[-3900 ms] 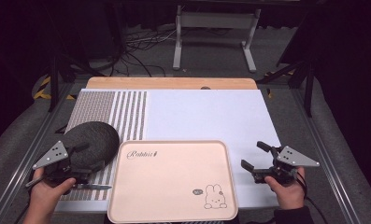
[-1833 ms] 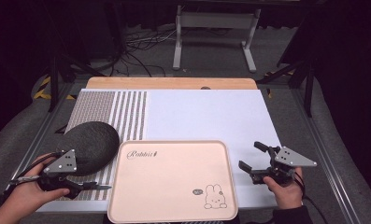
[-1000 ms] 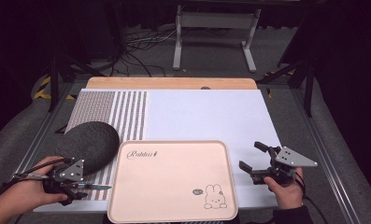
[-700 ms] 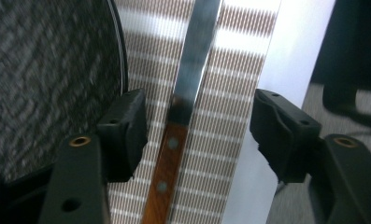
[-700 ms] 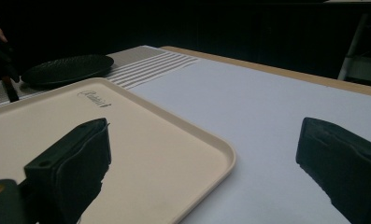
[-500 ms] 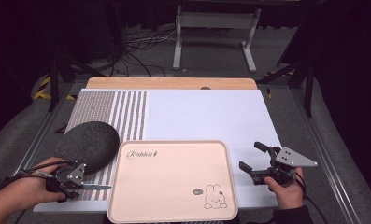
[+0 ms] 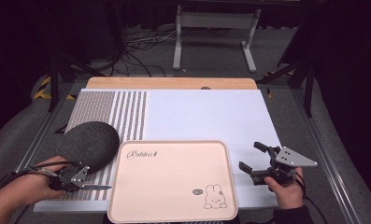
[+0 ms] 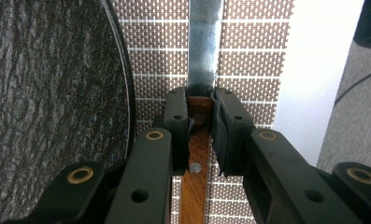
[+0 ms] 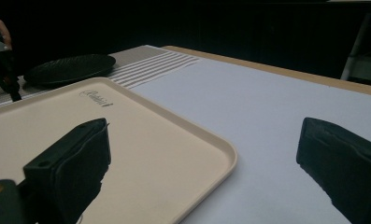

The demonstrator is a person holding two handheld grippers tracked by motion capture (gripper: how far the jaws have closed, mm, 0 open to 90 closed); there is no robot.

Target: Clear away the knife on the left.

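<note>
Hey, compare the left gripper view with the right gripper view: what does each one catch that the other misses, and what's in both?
Left gripper view alone: the left gripper shut on a knife by its wooden handle, the steel blade pointing ahead over the striped mat.

Right gripper view alone: the right gripper open, with the pink tray and the white table cover beyond its jaws.

Both: the dark round plate and the striped mat.
</note>
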